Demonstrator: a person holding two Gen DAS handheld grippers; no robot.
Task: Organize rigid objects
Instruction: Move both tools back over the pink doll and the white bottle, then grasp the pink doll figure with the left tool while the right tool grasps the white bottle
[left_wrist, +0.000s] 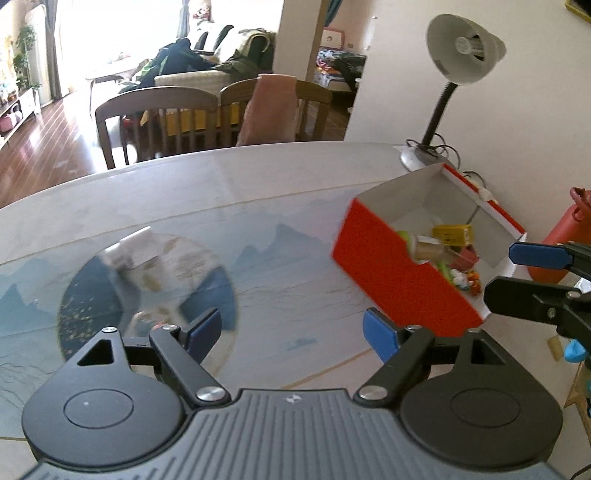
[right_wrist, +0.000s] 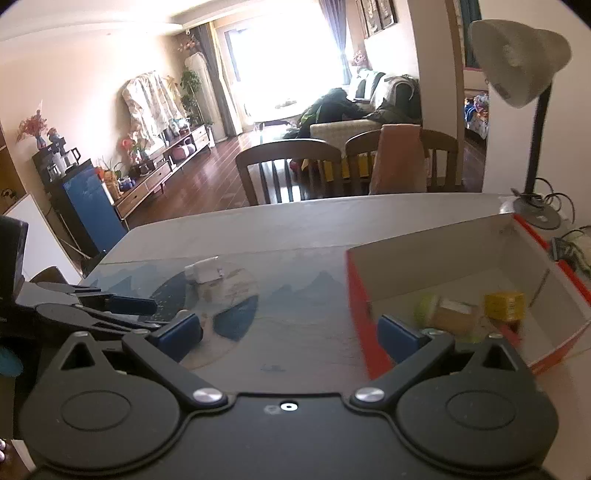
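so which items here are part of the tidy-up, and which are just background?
Job items:
- red box, open, with a yellow carton and a small bottle inside
- white block, out on the table
- left gripper and right gripper, both open, empty

Lying about:
- desk lamp
- chairs
- red jug

Your red box (left_wrist: 399, 273) sits open on the table's right side, white inside, holding a small glass jar (left_wrist: 430, 248) lying on its side, a yellow carton (left_wrist: 453, 233) and some blurred colourful bits. Well apart on the left, a white blocky object (right_wrist: 205, 272) rests on the round dark patch.
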